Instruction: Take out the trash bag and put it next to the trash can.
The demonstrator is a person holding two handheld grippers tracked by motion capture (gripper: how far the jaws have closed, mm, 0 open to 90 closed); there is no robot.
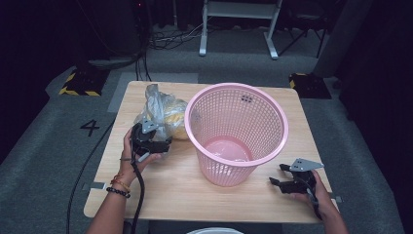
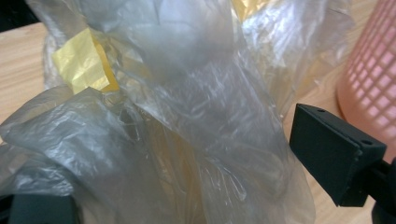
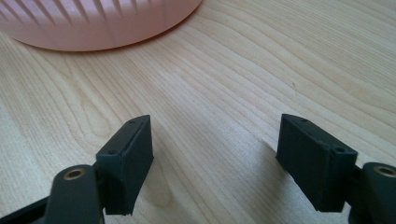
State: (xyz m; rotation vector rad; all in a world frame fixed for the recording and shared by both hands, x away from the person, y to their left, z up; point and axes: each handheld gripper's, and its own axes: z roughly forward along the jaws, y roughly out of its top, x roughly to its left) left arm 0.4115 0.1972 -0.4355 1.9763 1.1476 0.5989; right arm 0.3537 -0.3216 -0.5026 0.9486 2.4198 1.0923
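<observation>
Right gripper: near the front edge of the table, on the right side, held in a hand. Its jaws are wide apart with just bare wood between them.
Left gripper: at the left side of the table, held in the other hand, right up against the plastic bag. In the left gripper view the bag fills the space between the jaws. The jaws stand apart and the one jaw pad that shows does not press on the bag.
Plastic bag: clear and crinkly, with something yellow inside. It sits on the table at the back left, just beside the basket.
Pink basket: big, round, full of little holes, standing upright in the middle of the table, between the two grippers.
Table: light wood.
</observation>
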